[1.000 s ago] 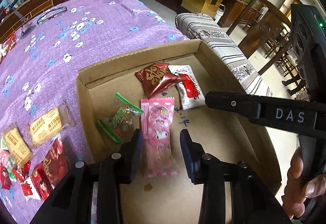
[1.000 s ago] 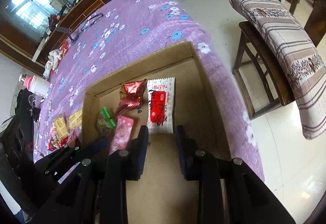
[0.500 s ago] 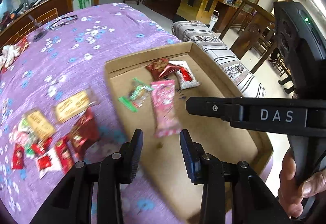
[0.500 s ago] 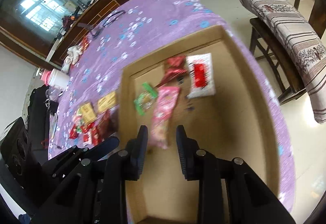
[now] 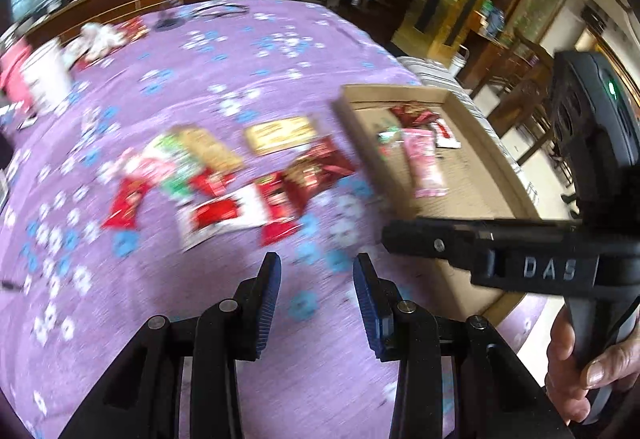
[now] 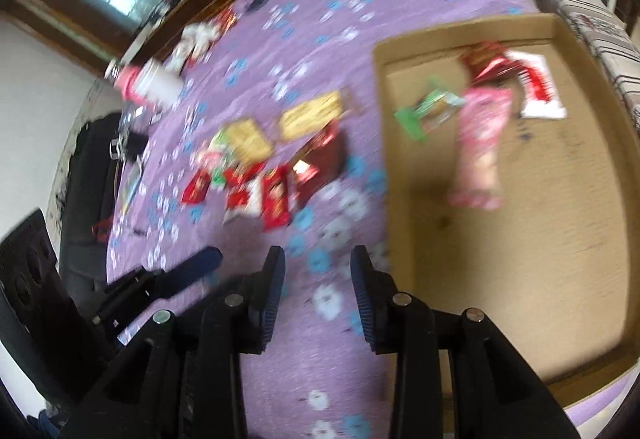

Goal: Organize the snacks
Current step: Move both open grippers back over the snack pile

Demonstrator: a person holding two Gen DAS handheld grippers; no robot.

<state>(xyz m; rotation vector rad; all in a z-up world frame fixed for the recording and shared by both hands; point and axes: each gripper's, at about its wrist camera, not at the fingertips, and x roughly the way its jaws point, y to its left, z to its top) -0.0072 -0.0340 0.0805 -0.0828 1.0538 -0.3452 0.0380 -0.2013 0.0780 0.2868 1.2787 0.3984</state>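
Two empty tools [image 5: 316,279] [image 6: 316,271], jaws apart, above a purple floral tablecloth [image 5: 248,51]; wooden furniture behind

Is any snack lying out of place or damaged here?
Nothing looks damaged or spilled. A loose pile of snack packets lies on the purple tablecloth beside the cardboard box, where four packets already lie, including a pink packet.

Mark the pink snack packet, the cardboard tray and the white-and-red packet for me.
pink snack packet [image 6: 482,143]: right wrist view, packet middle.
cardboard tray [image 6: 382,143]: right wrist view, left wall.
white-and-red packet [image 6: 542,95]: right wrist view, packet middle.
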